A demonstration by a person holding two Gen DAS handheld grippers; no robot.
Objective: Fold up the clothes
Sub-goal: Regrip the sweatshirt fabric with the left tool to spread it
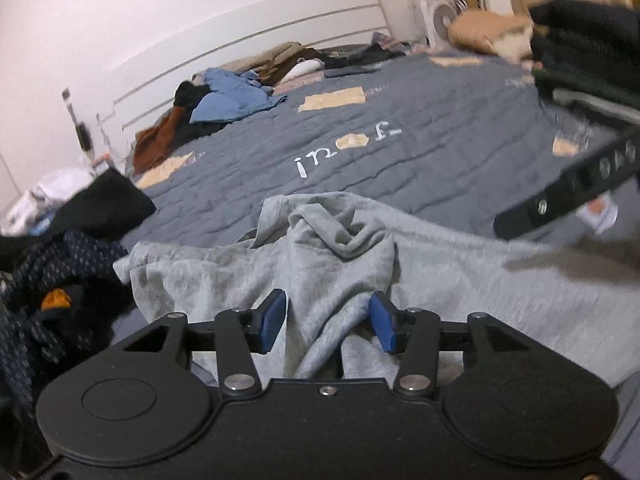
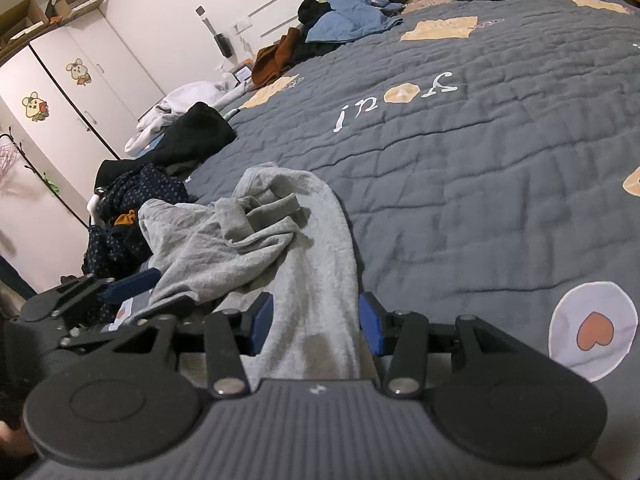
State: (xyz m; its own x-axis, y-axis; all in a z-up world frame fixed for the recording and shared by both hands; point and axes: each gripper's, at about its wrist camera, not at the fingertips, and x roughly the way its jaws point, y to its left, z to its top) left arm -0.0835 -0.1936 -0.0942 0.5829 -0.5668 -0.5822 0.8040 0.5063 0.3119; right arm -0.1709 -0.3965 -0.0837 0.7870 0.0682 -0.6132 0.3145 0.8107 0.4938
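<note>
A crumpled light grey garment [image 1: 340, 248] lies on the near edge of a grey quilted bed cover [image 1: 400, 152]. In the left wrist view my left gripper [image 1: 328, 314] stands open, and a ridge of the grey cloth runs up between its blue pads without being pinched. The right gripper's black finger [image 1: 560, 196] shows blurred at the right edge. In the right wrist view my right gripper [image 2: 316, 314] is open too, with a strip of the grey garment [image 2: 248, 240] draped between its pads. The left gripper [image 2: 100, 292] sits low at the left, under the cloth's edge.
A pile of dark patterned clothes [image 2: 140, 196] and a black garment [image 2: 196, 132] lie at the bed's left edge. Blue [image 2: 352, 16] and brown clothes [image 2: 276, 56] are heaped by the headboard. A white wardrobe [image 2: 60, 80] stands left. Dark cloth [image 1: 580, 40] hangs top right.
</note>
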